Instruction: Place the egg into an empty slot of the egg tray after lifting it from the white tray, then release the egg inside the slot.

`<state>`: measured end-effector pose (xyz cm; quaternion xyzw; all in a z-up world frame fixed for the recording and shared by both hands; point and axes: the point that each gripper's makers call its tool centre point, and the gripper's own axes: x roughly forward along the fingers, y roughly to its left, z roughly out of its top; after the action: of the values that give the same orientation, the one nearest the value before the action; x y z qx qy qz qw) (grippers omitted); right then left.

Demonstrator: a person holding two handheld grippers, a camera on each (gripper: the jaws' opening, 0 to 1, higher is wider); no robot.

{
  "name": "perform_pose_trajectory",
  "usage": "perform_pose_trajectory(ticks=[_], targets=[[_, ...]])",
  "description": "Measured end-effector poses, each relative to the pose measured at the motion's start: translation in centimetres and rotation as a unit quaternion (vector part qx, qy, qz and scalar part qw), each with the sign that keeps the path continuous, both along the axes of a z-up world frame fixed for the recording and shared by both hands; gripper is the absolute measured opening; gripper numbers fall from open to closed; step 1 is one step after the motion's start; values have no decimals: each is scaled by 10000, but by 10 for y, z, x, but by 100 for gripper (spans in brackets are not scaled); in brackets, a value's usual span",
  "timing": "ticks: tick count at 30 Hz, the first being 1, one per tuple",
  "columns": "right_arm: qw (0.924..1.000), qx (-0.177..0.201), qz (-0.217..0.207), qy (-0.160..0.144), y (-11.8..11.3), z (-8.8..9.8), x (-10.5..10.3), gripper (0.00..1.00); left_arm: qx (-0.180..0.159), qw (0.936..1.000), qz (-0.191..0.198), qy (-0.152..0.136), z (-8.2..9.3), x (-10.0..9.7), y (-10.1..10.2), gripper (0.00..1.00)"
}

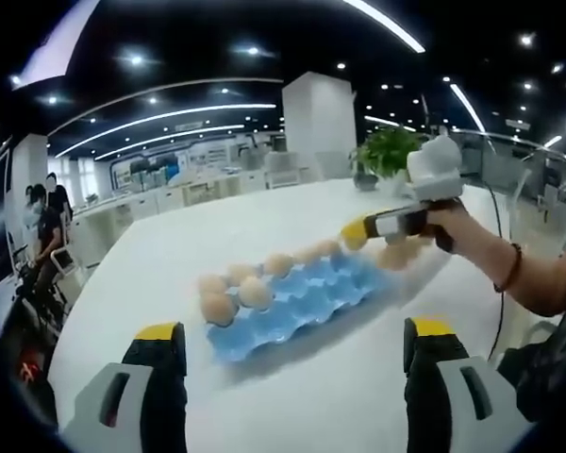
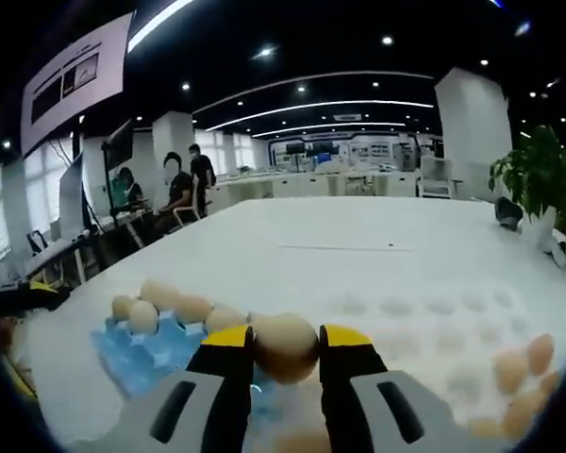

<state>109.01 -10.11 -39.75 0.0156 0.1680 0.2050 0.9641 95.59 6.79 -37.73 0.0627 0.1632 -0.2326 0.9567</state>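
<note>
White laminate forms the tabletop (image 1: 151, 264), which carries everything you work with. On it lies the blue egg tray (image 1: 297, 307), with eggs filling the cells along one side and end and open cells across the rest. The white tray (image 2: 424, 330) sits to the right in the right gripper view, pale against the surface, with a few eggs (image 2: 528, 368) at its near edge.

Your right tongs (image 2: 285, 354) are clenched on the egg (image 2: 285, 346), held by its sides between the yellow-tipped jaws. In the left gripper view the same tongs (image 1: 358, 233) hang above the far end of the egg tray, so the egg is off the white tray and over the blue one, not yet seated in a cell.

Your left tongs (image 1: 292, 354) are spread wide and carry nothing, hanging near the tray's near end.

Treat the egg as light, rigid, smooth and brittle. Hold it across its widest girth with only enough pressure to stop slipping. Judge the next step as lowering it into an empty cell before you part the jaws.
</note>
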Motion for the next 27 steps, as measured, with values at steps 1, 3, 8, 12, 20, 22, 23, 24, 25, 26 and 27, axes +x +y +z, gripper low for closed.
perform_pose_trajectory(ticks=[1, 3, 8, 12, 20, 22, 23, 24, 25, 26, 27], targets=[[10000, -13, 40, 11, 3, -1, -1, 27, -33, 10000, -9, -8, 1, 0, -1, 98], [9999, 7, 154, -4, 12, 0, -2, 28, -42, 10000, -14, -20, 1, 0, -1, 98], [9993, 44, 381, -12, 29, 2, -3, 28, 18, 10000, -6, 20, -1, 0, 1, 98], [9978, 148, 639, -28, 47, 2, -7, 28, -5, 10000, -4, 12, -1, -1, 1, 98], [9944, 281, 1019, -71, 76, 0, -13, 28, -24, 10000, 4, 37, -3, -2, 3, 98], [9936, 263, 1095, -93, 81, 0, -14, 28, -27, 10000, 2, 40, -3, -2, 3, 98], [9928, 287, 1159, -128, 86, 1, -15, 28, -20, 10000, -1, 47, -4, -2, 3, 98], [9919, 284, 1231, -154, 89, 2, -15, 28, -10, 10000, 2, 55, -4, -3, 3, 98], [9905, 315, 1325, -209, 95, 3, -16, 28, -4, 10000, 3, 58, -5, -3, 3, 98], [9896, 321, 1379, -238, 99, 4, -16, 28, -4, 10000, 6, 67, -5, -3, 3, 98], [9890, 308, 1426, -235, 103, 3, -17, 28, -9, 10000, 7, 67, -5, -3, 3, 98]])
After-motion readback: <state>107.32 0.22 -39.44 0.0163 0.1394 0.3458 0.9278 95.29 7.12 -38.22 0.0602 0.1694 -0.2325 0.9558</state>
